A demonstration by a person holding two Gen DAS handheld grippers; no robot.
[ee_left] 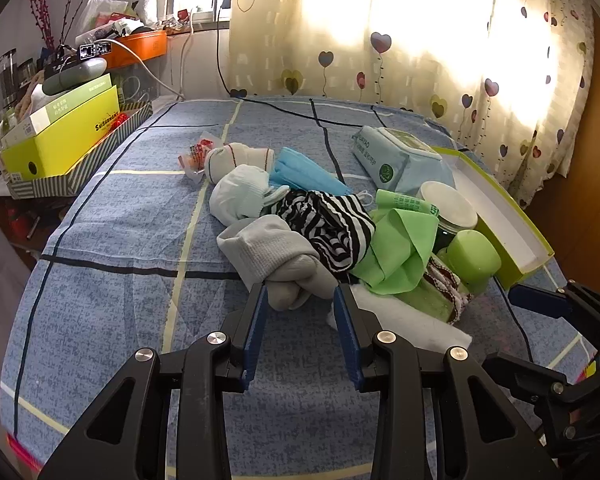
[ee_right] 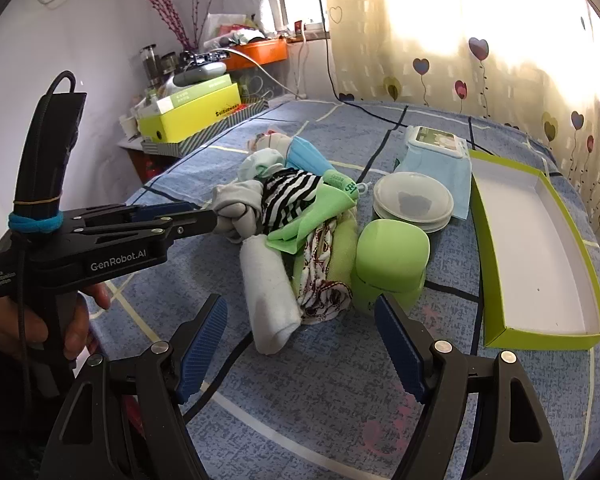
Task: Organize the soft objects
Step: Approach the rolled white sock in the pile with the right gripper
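Left gripper (ee_left: 300,292) astride grey sock (ee_left: 288,276)

Sock pile (ee_right: 268,216) lies on the bed (ee_right: 320,380), open box (ee_right: 540,248) right of it

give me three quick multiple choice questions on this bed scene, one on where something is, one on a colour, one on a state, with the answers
1. Where does the open lime box lie relative to the pile of soft things?
A. to its right
B. to its left
C. under it

2. What colour is the cloth draped next to the striped fabric?
A. red
B. light green
C. black

3. What is the left gripper doing?
A. hanging open, far from the pile
B. its fingertips flank the knotted grey sock
C. holding the round jar

Answers: 1 A, the box sits on the bedspread at the right of the pile in the right wrist view. 2 B, it shows plain light green. 3 B, both blue pads flank the knot.
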